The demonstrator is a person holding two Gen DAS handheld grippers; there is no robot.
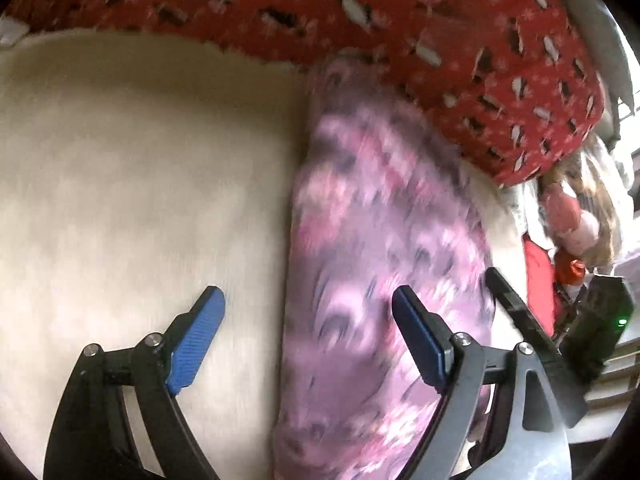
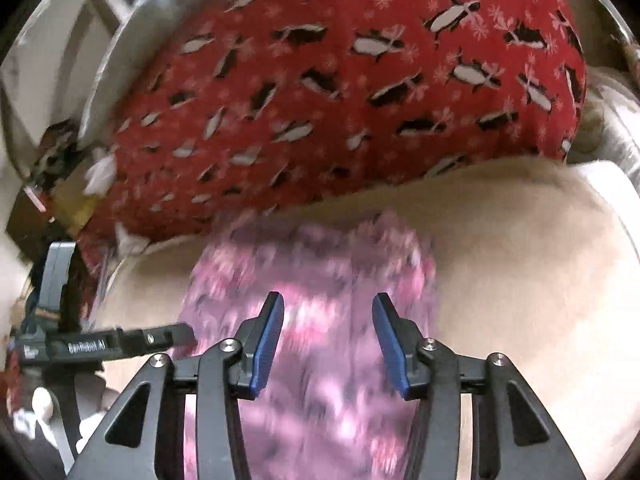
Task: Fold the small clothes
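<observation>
A small pink and purple patterned garment (image 1: 376,240) lies in a long narrow strip on a cream fleece surface (image 1: 140,184). It also shows in the right wrist view (image 2: 320,280), blurred by motion. My left gripper (image 1: 308,304) is open and empty, its left finger over the cream surface and its right finger over the garment's near part. My right gripper (image 2: 328,312) is open and empty, hovering over the middle of the garment. The right gripper's body (image 1: 532,336) shows at the right in the left wrist view.
A red blanket with a penguin print (image 2: 340,92) lies bunched along the far side of the cream surface (image 2: 520,260). Stuffed toys and clutter (image 1: 572,216) sit at the far right. The left gripper's body (image 2: 100,344) shows at the left.
</observation>
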